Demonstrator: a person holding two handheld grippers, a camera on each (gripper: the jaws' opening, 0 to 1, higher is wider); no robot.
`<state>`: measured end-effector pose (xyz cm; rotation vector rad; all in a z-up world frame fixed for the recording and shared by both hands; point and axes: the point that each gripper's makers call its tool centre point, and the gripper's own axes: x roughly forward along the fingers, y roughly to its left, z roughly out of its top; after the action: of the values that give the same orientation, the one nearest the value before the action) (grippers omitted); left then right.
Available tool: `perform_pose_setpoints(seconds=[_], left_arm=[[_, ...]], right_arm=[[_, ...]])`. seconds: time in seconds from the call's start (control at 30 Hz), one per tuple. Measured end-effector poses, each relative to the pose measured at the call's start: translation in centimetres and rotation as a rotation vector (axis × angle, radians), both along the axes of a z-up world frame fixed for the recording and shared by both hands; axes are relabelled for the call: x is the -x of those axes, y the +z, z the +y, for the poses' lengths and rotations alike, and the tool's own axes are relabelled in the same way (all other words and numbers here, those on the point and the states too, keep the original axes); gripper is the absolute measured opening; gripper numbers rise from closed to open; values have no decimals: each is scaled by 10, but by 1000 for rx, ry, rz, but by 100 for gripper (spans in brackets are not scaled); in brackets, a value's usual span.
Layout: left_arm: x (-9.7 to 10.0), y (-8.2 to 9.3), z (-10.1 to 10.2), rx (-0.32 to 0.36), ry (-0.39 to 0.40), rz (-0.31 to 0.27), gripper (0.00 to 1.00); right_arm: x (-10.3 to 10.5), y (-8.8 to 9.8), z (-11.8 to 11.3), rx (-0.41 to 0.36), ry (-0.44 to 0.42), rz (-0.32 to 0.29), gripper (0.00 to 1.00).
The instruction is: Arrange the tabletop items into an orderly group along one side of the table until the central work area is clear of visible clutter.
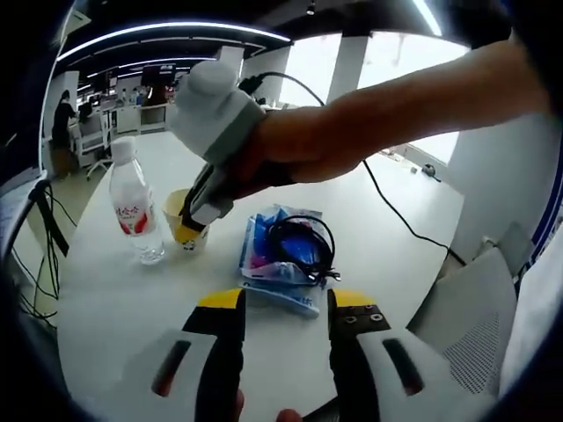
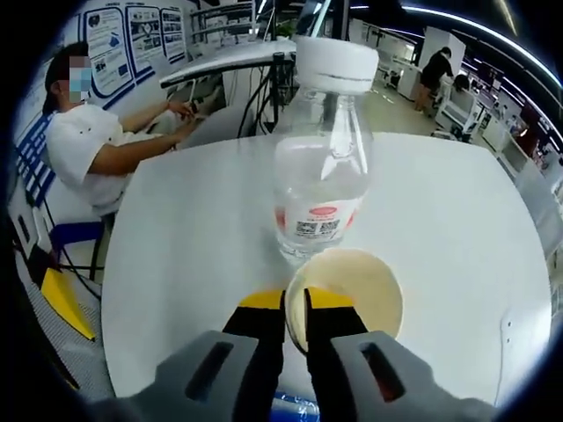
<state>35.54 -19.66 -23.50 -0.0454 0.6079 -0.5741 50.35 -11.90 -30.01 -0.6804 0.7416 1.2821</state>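
Cream paper, thin at the rim, is what the right tool (image 2: 295, 303) has closed on: its yellow-tipped jaws pinch the near wall of the cup (image 2: 352, 299), one jaw inside and one outside. In the left gripper view the same tool (image 1: 195, 218) comes down from a person's hand (image 1: 299, 149) onto the cup (image 1: 186, 230), which sits on the white tabletop (image 1: 114, 308) just beside the water bottle (image 1: 134, 207).

To do this step well, I judge the pinch should stay light enough not to crease the wall, and the cup should be lifted straight up or slid away from the bottle, since the bottle (image 2: 321, 167) stands upright right behind it and could tip if nudged. Keeping the cup level matters too; whether it holds anything I cannot tell.

The left tool (image 1: 286, 308) is open and holds nothing, its jaws apart and pointed toward the blue packet (image 1: 268, 264), which lies near the middle of the tabletop with a black coiled cable (image 1: 303, 246) resting on top.

Counted: one cup, one bottle, one packet, one coiled cable, two tools. A seated person (image 2: 92, 145) is beyond the far edge.
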Motion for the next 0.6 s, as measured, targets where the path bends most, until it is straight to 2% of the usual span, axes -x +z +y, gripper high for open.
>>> perform_pose_setpoints(seconds=[0.2, 0.6], left_arm=[[2, 1, 3, 3, 11, -3, 36], [5, 8, -1, 1, -6, -16, 37]], right_arm=[[0, 0, 0, 9, 4, -3, 9], [9, 21, -3, -6, 0, -25, 11]])
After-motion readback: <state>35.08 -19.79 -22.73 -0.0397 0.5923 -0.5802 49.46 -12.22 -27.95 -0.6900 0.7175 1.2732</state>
